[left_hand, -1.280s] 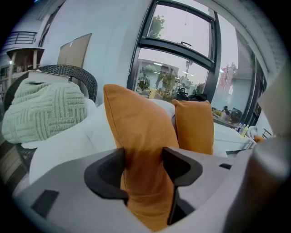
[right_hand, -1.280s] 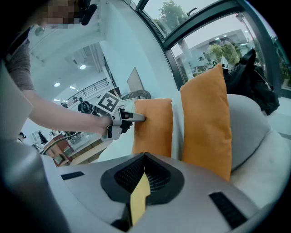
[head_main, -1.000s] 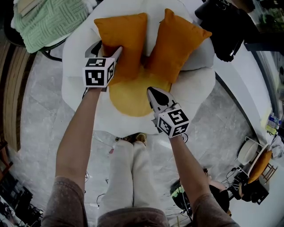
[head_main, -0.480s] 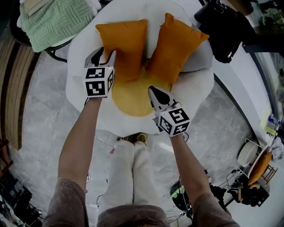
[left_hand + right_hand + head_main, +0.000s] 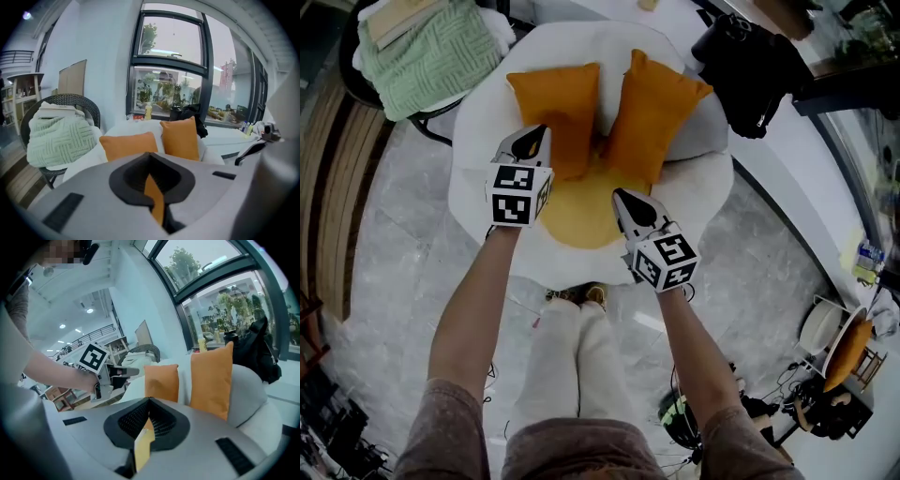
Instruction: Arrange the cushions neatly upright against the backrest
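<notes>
Two orange cushions stand upright side by side against the backrest of a white round chair [image 5: 478,122]. The left cushion [image 5: 555,103] [image 5: 127,145] [image 5: 161,383] is lower and the right cushion [image 5: 654,108] [image 5: 180,138] [image 5: 213,380] taller. My left gripper [image 5: 533,142] [image 5: 150,157] [image 5: 126,372] is shut on nothing, hanging short of the left cushion's lower corner. My right gripper [image 5: 623,195] [image 5: 150,401] is shut and empty above the yellow seat pad [image 5: 581,211].
A wicker chair with a folded green blanket [image 5: 422,52] [image 5: 58,138] stands at the left of the white chair. A black bag [image 5: 750,66] [image 5: 255,350] lies on the ledge at the right. Grey marble floor surrounds the chair, with cables near the person's feet.
The left gripper has drawn back from the left cushion's lower corner and its jaws have closed. The right gripper has barely moved.
</notes>
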Available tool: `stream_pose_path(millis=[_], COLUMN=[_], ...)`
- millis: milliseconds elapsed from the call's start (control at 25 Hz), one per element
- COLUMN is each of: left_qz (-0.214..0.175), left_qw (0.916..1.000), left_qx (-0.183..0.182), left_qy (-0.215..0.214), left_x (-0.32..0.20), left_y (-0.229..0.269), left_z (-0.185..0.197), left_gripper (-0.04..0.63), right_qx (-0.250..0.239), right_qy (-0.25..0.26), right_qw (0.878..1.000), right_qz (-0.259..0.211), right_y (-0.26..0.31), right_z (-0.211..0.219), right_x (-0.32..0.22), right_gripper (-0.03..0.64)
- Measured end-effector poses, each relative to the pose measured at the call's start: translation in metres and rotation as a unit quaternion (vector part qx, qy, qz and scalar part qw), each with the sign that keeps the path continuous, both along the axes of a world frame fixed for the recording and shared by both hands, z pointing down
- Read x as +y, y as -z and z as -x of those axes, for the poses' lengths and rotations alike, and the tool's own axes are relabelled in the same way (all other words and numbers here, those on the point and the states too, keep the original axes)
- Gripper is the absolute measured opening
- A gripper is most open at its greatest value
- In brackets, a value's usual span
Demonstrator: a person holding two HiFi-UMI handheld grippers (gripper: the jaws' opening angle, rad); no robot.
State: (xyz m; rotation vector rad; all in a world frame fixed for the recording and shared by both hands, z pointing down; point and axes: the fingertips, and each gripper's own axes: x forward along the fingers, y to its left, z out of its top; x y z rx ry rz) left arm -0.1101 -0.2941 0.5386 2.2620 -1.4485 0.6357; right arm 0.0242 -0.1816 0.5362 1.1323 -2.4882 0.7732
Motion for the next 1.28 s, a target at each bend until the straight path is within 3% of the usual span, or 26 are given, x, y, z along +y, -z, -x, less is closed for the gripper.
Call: stream_pose_path(millis=[160,440,840,1280], left_qz=[0.009,-0.006,-0.084,-0.127], left_qw=[0.9996,0.9992,0.993,0.9808], left_qx=[0.027,0.035,0.037,0.073], left_qy=[0.002,-0.017,-0.074,-0.129], left_x=[0.027,0.087,0.164,0.246], left_y=[0.055,0.179,0.341,0.439], left_z=[-0.013,-0.042,-0.079,-0.11], left_gripper=[0.003,0.003,0.003,0.003], right_qx=[-0.008,-0.041,-0.069,-0.078], right_qy=[-0.017,-0.03,-0.029,-0.022], right_qw=[1.0,0.998,0.99,0.978], right_qz=[-0.008,-0.04,-0.116,-0.193], right_y=[0.056,0.181,0.331,0.436], right_z=[-0.016,-0.036,-0.044,-0.05], right_x=[0.005,0.036,0.096,0.159], right_gripper=[0.018,0.018,0.018,0.018])
